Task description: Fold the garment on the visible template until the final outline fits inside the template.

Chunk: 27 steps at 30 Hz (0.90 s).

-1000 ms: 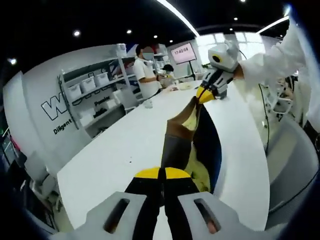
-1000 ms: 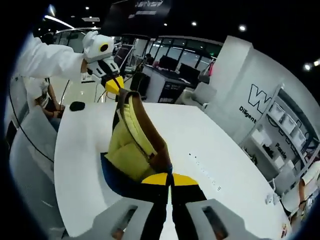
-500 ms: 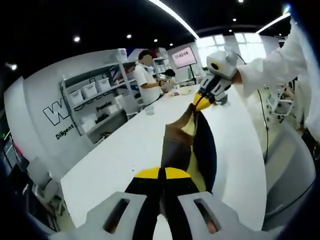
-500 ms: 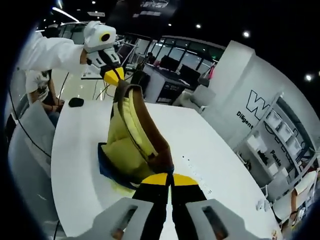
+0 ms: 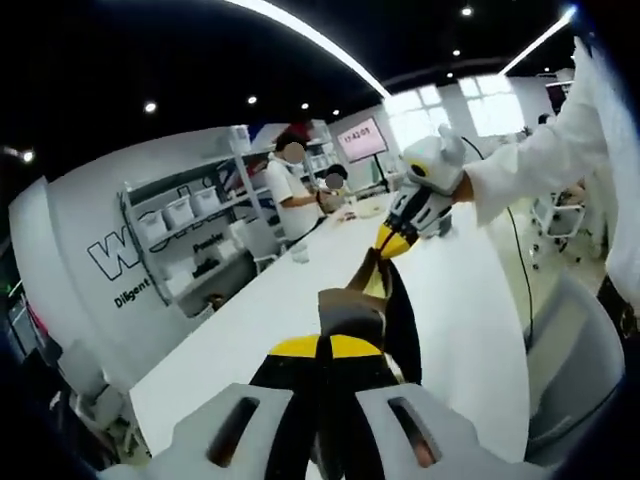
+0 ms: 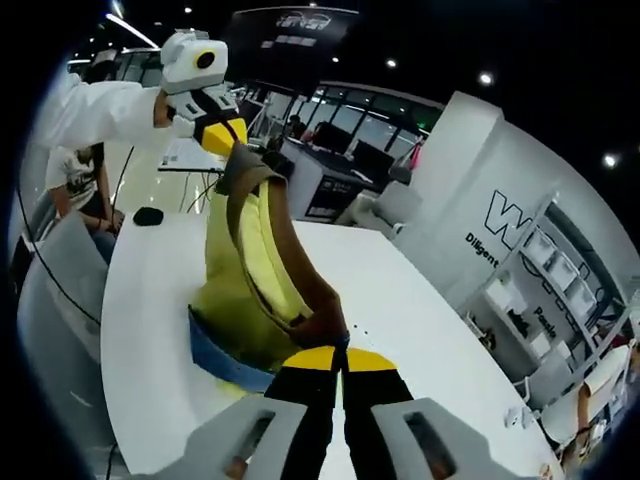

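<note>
One garment [image 5: 385,305], two grippers, one white table [image 5: 280,320]. The garment was yellow with brown and dark blue panels, and it hung stretched between the two grippers above the table, its lower part still resting on the tabletop in the right gripper view [image 6: 235,345].

The left gripper [image 5: 322,348] was clenched on the near brown edge of the cloth, yellow tips pressed together with fabric between them. The right gripper [image 6: 340,358] was likewise clamped on a brown edge at its own end. Each gripper appeared in the other's view at the far end of the garment: the right gripper [image 5: 392,240] held by a white-sleeved arm [image 5: 530,165], the left gripper [image 6: 222,133] also on a white sleeve [image 6: 105,112].

Two people [image 5: 295,180] stood at the far end of the table by shelving [image 5: 190,215] with white bins. One wall screen [image 5: 362,140] was lit behind them. One dark small object [image 6: 148,215] lay on the far part of the table. A seated person [image 6: 75,185] was at the left edge of the right gripper view.

Compared with a second earlier: the garment had been lifted higher, standing taller and narrower, with less of it pooled on the table; both grips unchanged
</note>
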Available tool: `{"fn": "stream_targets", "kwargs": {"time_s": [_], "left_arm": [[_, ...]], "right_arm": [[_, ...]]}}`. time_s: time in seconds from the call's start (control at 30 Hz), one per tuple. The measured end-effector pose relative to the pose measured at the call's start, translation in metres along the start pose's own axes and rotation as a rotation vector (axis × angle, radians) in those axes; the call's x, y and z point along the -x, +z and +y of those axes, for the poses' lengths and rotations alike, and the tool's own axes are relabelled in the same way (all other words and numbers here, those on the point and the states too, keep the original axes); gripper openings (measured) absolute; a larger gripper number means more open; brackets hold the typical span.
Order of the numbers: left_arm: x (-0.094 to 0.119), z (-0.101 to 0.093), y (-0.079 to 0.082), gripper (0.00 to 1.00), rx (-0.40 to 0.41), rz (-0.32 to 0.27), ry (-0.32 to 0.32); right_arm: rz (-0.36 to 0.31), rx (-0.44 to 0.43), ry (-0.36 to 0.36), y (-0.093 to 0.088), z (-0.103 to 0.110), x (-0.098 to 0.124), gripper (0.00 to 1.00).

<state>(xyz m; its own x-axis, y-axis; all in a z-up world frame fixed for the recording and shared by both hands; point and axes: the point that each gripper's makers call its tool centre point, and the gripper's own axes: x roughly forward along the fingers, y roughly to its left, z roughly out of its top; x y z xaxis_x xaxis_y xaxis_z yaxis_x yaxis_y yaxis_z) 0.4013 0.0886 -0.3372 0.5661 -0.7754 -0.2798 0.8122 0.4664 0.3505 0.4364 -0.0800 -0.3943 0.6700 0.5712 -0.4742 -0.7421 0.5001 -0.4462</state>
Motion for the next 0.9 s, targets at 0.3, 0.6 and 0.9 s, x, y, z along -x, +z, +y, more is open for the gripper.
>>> {"fn": "stream_targets", "kwargs": {"time_s": [0.3, 0.6, 0.9], "left_arm": [[0.011, 0.004, 0.016, 0.00, -0.024, -0.007, 0.029], [0.010, 0.008, 0.011, 0.00, -0.015, 0.027, 0.036], [0.012, -0.014, -0.019, 0.00, -0.009, 0.094, -0.018]], "right_arm": [[-0.025, 0.001, -0.026, 0.011, -0.015, 0.016, 0.00], [0.005, 0.067, 0.000, 0.017, -0.019, 0.021, 0.00], [0.043, 0.064, 0.104, -0.008, 0.010, 0.022, 0.00]]}}
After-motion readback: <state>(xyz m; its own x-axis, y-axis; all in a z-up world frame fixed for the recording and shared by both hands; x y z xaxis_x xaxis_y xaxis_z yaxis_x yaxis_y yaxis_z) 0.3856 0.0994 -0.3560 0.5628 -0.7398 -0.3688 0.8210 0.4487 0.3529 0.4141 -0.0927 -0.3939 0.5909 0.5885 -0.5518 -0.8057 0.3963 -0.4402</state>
